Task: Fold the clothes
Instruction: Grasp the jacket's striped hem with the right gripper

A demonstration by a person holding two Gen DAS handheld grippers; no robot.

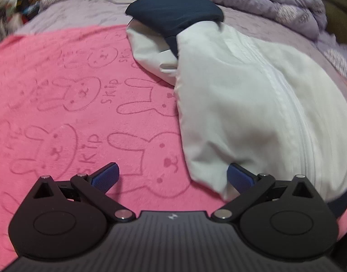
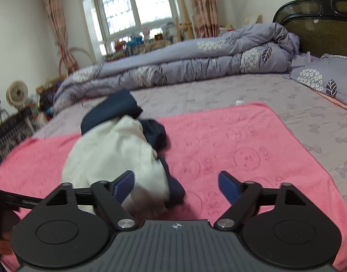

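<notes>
A white jacket with a zip and dark navy parts [image 1: 241, 104] lies bunched on a pink rabbit-print towel [image 1: 71, 104] on the bed. My left gripper [image 1: 172, 178] is open just above the towel, its right fingertip touching the jacket's near white edge. In the right wrist view the same jacket [image 2: 119, 149] lies left of centre on the towel [image 2: 241, 149]. My right gripper [image 2: 177, 187] is open and empty, its left finger over the jacket's near end. The navy fabric [image 2: 155, 133] pokes out at the far side.
A rolled lilac quilt [image 2: 196, 63] lies along the far side of the bed. A pillow [image 2: 327, 79] and dark headboard [image 2: 320, 22] are at the right. A fan [image 2: 17, 94] and clutter stand by the window at the left.
</notes>
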